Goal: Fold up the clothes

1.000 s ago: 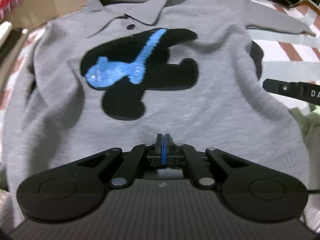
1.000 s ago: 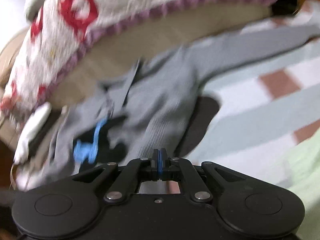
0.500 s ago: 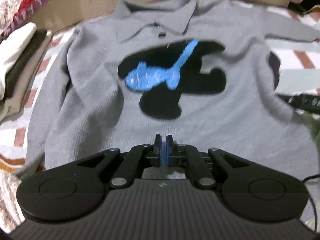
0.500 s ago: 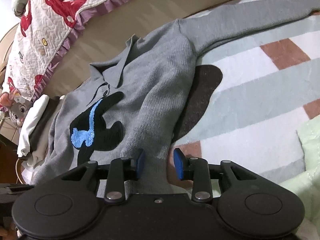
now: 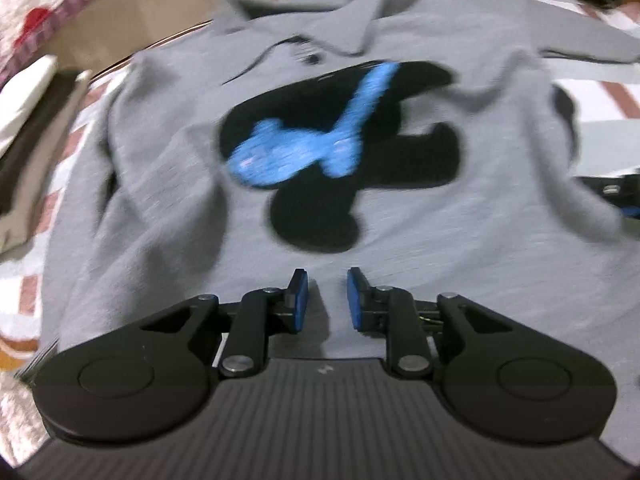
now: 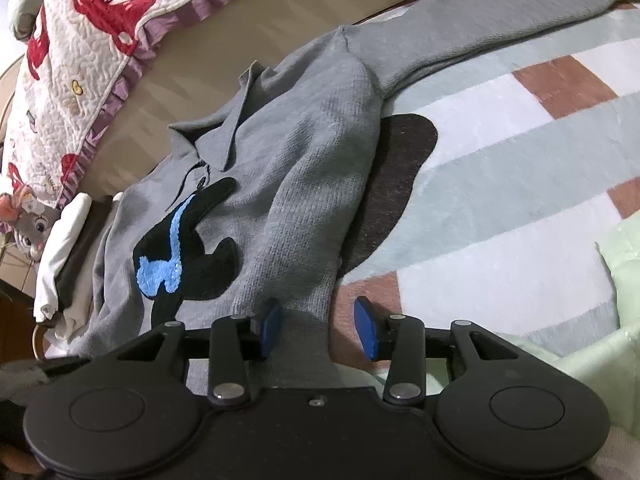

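Striped blanket (image 6: 500,168) in pale green, white and brick-red bands covers the bed surface; a dark oval patch (image 6: 394,184) on it shows just beside the garment's flank. Quilt (image 6: 84,40), white with red motifs and a purple frill, lies along the far edge.

Grey sweater (image 5: 400,240) lies front-up and spread flat on the blanket, collar (image 5: 320,28) toward the far side. One sleeve (image 6: 480,28) stretches out straight across the blanket to the right. Chest carries a black patch with a blue figure (image 5: 304,144) on it. Left wrist view is motion-blurred; fine detail there is uncertain.

Stack of folded clothes (image 6: 66,252), white over dark, sits beside the sweater's other shoulder; a plush toy (image 6: 30,228) sits next to the stack. Pale green fabric (image 6: 624,280) lies at the right edge.

Left tool (image 5: 323,296): blue pads narrowly apart, nothing between them, above the sweater's lower front near the hem. Right tool (image 6: 318,324): pads wide apart, straddling the sweater's side edge at the hem, not closed on the cloth.
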`<state>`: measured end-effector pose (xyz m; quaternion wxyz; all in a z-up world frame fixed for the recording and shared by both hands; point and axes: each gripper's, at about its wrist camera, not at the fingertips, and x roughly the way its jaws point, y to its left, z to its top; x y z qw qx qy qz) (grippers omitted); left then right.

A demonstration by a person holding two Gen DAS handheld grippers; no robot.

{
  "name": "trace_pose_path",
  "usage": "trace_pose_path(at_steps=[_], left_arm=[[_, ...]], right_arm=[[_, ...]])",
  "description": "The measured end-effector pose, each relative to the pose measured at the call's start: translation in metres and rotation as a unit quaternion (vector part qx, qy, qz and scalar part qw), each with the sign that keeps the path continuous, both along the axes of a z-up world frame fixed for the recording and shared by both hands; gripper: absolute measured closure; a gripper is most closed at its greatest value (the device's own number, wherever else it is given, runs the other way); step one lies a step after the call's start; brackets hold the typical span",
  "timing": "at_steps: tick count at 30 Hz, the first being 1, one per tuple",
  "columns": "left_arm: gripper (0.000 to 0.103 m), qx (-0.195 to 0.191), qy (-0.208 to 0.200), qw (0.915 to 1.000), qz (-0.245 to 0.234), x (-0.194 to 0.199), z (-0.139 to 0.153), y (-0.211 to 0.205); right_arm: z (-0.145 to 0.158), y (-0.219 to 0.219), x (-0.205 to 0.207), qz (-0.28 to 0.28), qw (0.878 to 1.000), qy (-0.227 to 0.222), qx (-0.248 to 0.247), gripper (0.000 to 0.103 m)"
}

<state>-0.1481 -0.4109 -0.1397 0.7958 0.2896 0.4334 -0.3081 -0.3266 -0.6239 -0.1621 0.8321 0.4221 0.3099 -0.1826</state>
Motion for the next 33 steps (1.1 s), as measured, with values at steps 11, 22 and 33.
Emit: trace_pose_path(at_steps=[11,22,33], left_arm=[[0.073,-0.042,-0.017,0.9966,0.069,0.074,0.017,0.056],[0.056,-0.063,0.026,0.9950,0.073,0.098,0.014,0.082],[0.038,-0.035,0.065,0.9972,0.014,0.133,0.052,0.144]], right_arm=[[-0.001,-0.038,-0.042,-0.001,0.985,-0.087,0.149,0.050],[0.002,-0.005,-0.033,0.076,0.978,-0.032,0.194,0.043],[0.006,0.009,0.009,0.151,0.983,0.012,0.103,0.041]])
